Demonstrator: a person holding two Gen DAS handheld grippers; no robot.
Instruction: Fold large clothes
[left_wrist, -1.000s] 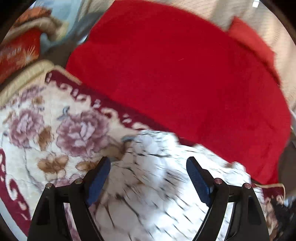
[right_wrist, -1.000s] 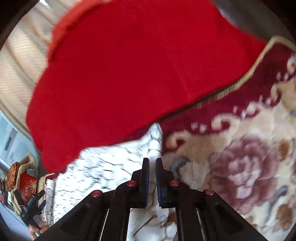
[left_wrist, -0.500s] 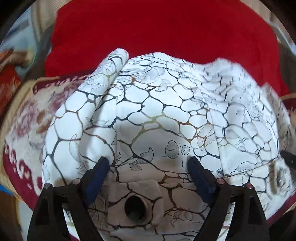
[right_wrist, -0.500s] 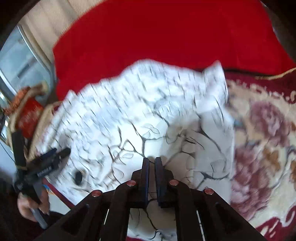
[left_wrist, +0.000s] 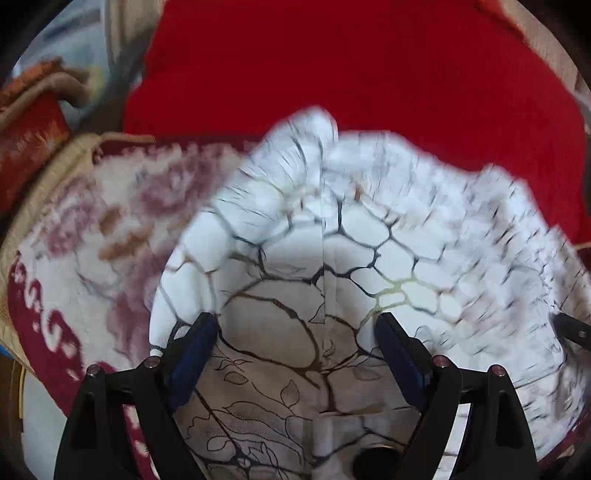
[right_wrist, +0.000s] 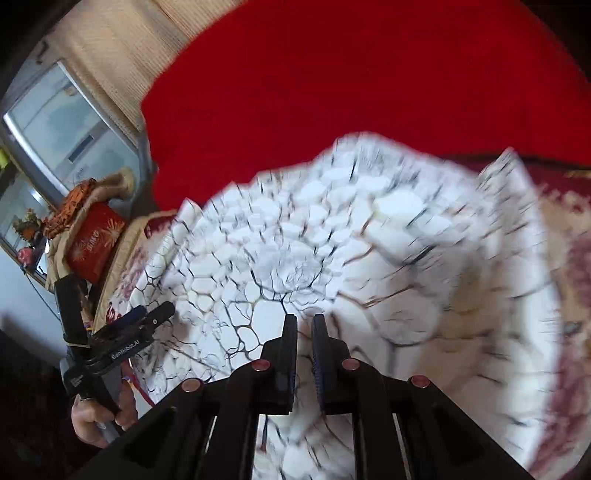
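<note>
A large white garment (left_wrist: 369, 236) printed with a black crackle and leaf pattern lies bunched on a floral blanket; it also fills the right wrist view (right_wrist: 314, 240). My left gripper (left_wrist: 295, 347) is open, its blue-padded fingers wide apart just above the garment's near part. It also shows from the side in the right wrist view (right_wrist: 147, 317), held by a hand. My right gripper (right_wrist: 304, 332) is shut on a fold of the garment, with cloth pinched between its jaws.
A cream and maroon floral blanket (left_wrist: 92, 236) covers the surface. A big red cloth (left_wrist: 351, 66) lies behind the garment. A red box (right_wrist: 94, 243) and a window (right_wrist: 62, 122) are at the far left. Both views are motion blurred.
The garment was drawn over the floral blanket into a spread heap, then shifted. My left gripper stayed open and moved lower over its near part. My right gripper stayed shut on the cloth.
</note>
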